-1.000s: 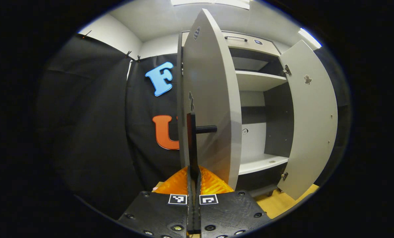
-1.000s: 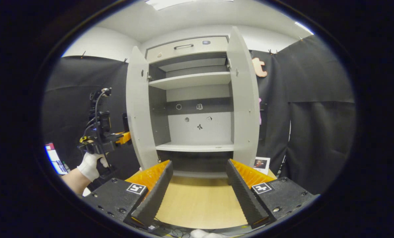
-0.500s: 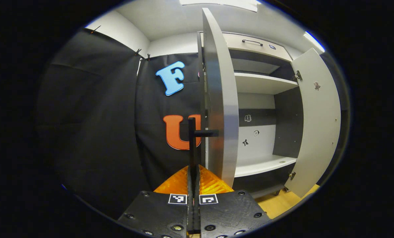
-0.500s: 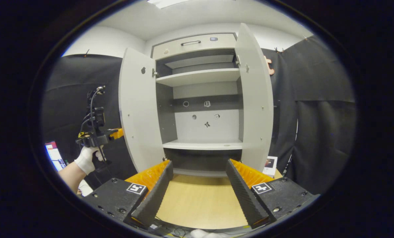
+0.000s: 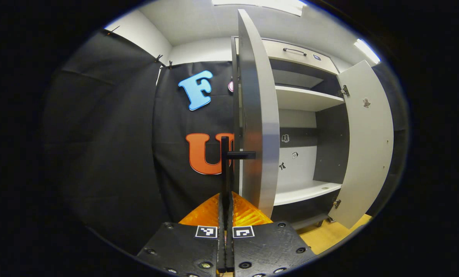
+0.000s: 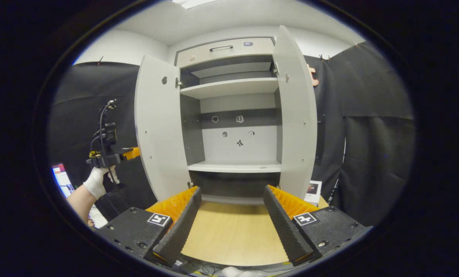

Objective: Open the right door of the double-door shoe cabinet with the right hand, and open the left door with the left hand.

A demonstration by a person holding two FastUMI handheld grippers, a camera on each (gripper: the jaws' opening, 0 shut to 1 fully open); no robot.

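Left gripper [image 5: 226,200] clamped on left door's handle [image 5: 224,165] at 12 o'clock; right gripper [image 6: 232,200] spread apart, facing shoe cabinet [image 6: 233,115].

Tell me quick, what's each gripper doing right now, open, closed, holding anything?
Left gripper: closed on the left door's handle.
Right gripper: open, holding nothing, facing the open shoe cabinet.

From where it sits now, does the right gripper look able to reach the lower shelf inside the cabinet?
Probably yes: the right gripper faces the lower shelf head-on, open, with both doors swung aside and nothing between.
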